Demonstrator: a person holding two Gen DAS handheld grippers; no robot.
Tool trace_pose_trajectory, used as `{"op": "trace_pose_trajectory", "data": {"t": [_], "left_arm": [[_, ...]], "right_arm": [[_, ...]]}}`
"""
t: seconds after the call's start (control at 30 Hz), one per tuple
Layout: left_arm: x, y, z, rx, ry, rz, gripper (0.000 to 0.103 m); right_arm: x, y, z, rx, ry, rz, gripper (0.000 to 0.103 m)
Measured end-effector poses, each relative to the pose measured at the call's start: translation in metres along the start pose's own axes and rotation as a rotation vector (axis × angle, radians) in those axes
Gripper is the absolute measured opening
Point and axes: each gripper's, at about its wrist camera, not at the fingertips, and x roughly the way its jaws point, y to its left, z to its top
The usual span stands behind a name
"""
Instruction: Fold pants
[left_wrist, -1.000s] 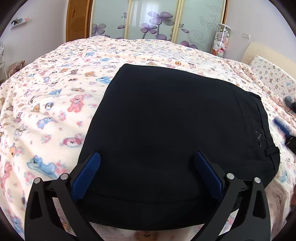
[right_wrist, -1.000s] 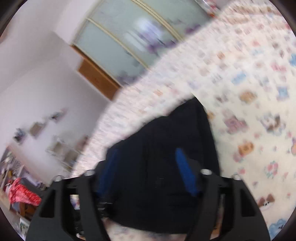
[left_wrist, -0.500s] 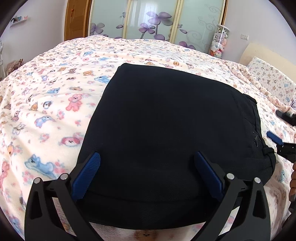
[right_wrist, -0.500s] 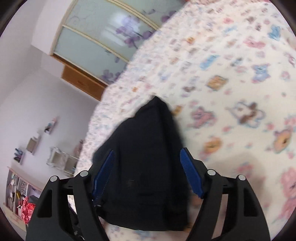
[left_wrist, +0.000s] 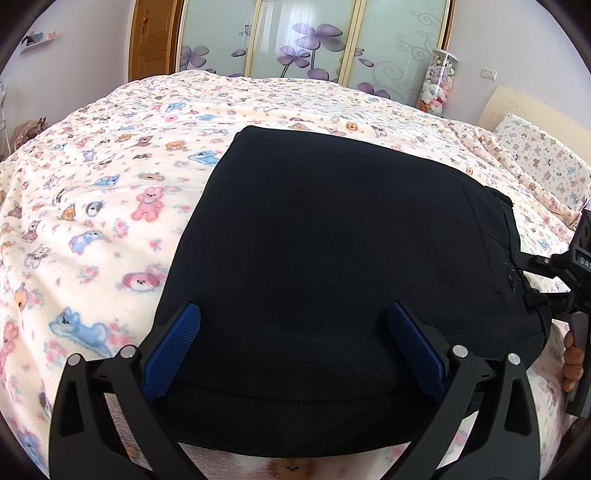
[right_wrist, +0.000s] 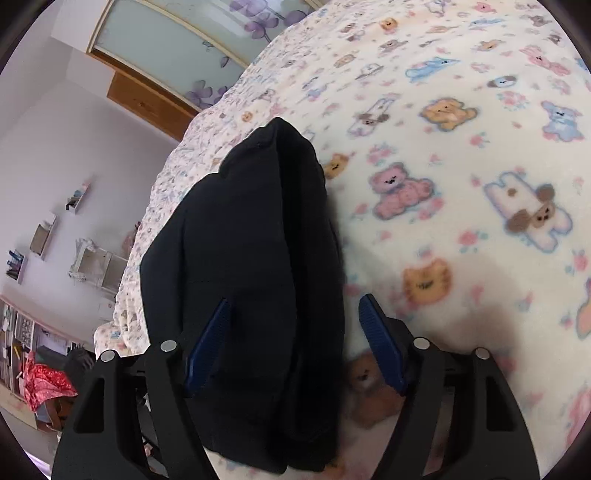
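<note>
The black pants (left_wrist: 332, 251) lie folded into a compact rectangle on the bed, waistband toward the right. My left gripper (left_wrist: 295, 328) is open, its blue pads straddling the near folded edge just above the cloth. My right gripper (right_wrist: 295, 325) is open at the waistband end of the pants (right_wrist: 251, 258), one pad over the cloth and one over the blanket. The right gripper also shows in the left wrist view (left_wrist: 569, 273) at the far right, touching the waistband edge.
The bed is covered by a cream blanket with animal prints (left_wrist: 110, 192). A pillow (left_wrist: 539, 147) lies at the right. Sliding wardrobe doors with purple flowers (left_wrist: 295, 44) and a tube of plush toys (left_wrist: 437, 85) stand behind the bed.
My right gripper has swung round and come in to the waistband end of the pants. My left gripper and the pants have stayed in place.
</note>
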Motion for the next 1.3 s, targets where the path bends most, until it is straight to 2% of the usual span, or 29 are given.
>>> {"op": "trace_pose_trajectory", "data": {"t": [0.2, 0.4, 0.5, 0.53, 0.57, 0.63, 0.7, 0.83, 1.03, 1.17, 1.23, 1.3], "left_arm": [[0.000, 0.000, 0.000, 0.000, 0.000, 0.000, 0.101], [0.000, 0.000, 0.000, -0.001, 0.000, 0.000, 0.101], [0.000, 0.002, 0.000, -0.010, 0.002, -0.001, 0.101], [0.000, 0.002, 0.001, -0.014, 0.002, -0.002, 0.101], [0.000, 0.002, 0.000, -0.018, 0.003, -0.002, 0.101], [0.000, 0.004, 0.000, -0.025, 0.006, -0.001, 0.101], [0.000, 0.005, 0.001, -0.030, 0.006, -0.004, 0.101], [-0.001, 0.001, 0.000, -0.015, 0.001, -0.002, 0.101], [-0.001, 0.001, 0.000, -0.017, 0.002, -0.006, 0.101], [-0.001, 0.001, 0.001, -0.017, 0.002, -0.006, 0.101], [-0.001, 0.001, 0.001, -0.016, 0.001, -0.006, 0.101], [-0.001, 0.001, 0.001, -0.017, 0.002, -0.005, 0.101]], "right_arm": [[0.016, 0.014, 0.001, -0.057, 0.028, 0.001, 0.078], [0.028, 0.024, 0.003, -0.099, 0.055, 0.068, 0.083], [0.018, 0.024, 0.004, -0.063, 0.031, 0.223, 0.083], [0.013, 0.026, 0.004, -0.045, 0.025, 0.301, 0.083], [0.007, 0.032, 0.003, -0.059, 0.017, 0.336, 0.083], [-0.001, 0.050, -0.001, -0.140, 0.007, 0.338, 0.083], [-0.002, 0.057, -0.003, -0.176, 0.003, 0.301, 0.083], [0.013, 0.036, 0.003, -0.069, 0.046, 0.182, 0.079], [0.018, 0.019, 0.004, 0.008, 0.075, 0.111, 0.064], [0.020, 0.013, 0.002, 0.024, 0.077, 0.131, 0.064], [0.021, 0.011, 0.001, 0.021, 0.083, 0.168, 0.064], [0.021, 0.011, 0.000, 0.018, 0.081, 0.200, 0.053]]}}
